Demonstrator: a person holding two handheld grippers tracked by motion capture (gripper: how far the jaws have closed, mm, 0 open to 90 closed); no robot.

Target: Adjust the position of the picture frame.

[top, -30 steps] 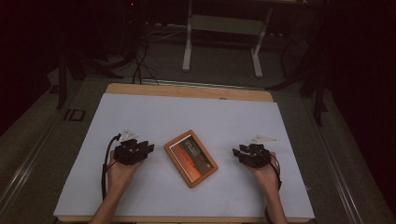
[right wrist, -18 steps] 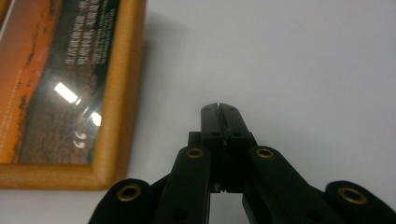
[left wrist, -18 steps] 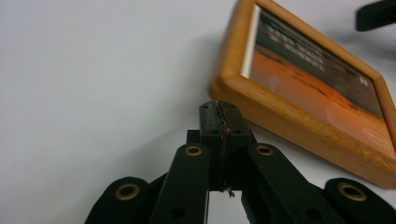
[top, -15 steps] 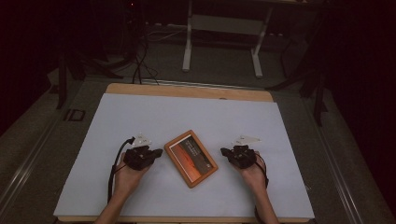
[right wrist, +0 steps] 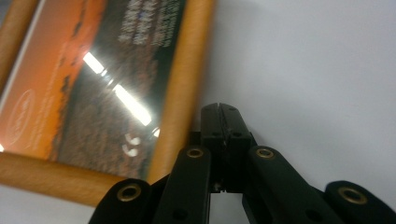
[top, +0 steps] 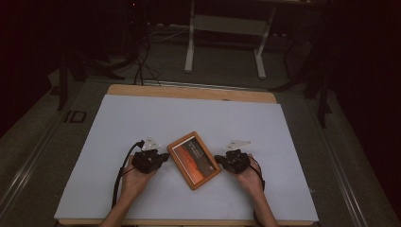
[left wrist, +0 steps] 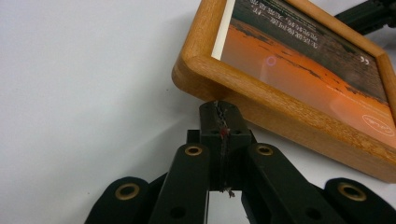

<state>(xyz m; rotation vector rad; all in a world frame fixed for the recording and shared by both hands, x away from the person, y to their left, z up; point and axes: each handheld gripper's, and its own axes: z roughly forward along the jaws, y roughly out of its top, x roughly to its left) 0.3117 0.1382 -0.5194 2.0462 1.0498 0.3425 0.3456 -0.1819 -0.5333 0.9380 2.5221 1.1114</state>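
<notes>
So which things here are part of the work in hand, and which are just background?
In the job:
- wooden-framed picture with orange image
- left gripper, jaws shut at the frame's edge
- right gripper, jaws shut beside the frame

Just there:
- white table cover
- white metal stand on the floor

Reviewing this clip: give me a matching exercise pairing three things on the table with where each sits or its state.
Things:
1. left gripper
2. right gripper
3. wooden picture frame

Places or states:
A. flat on the white table, between the two tools
B. jaws shut, at the frame's left edge
C. jaws shut, at the frame's right edge

Pairs: 1-B, 2-C, 3-A
</notes>
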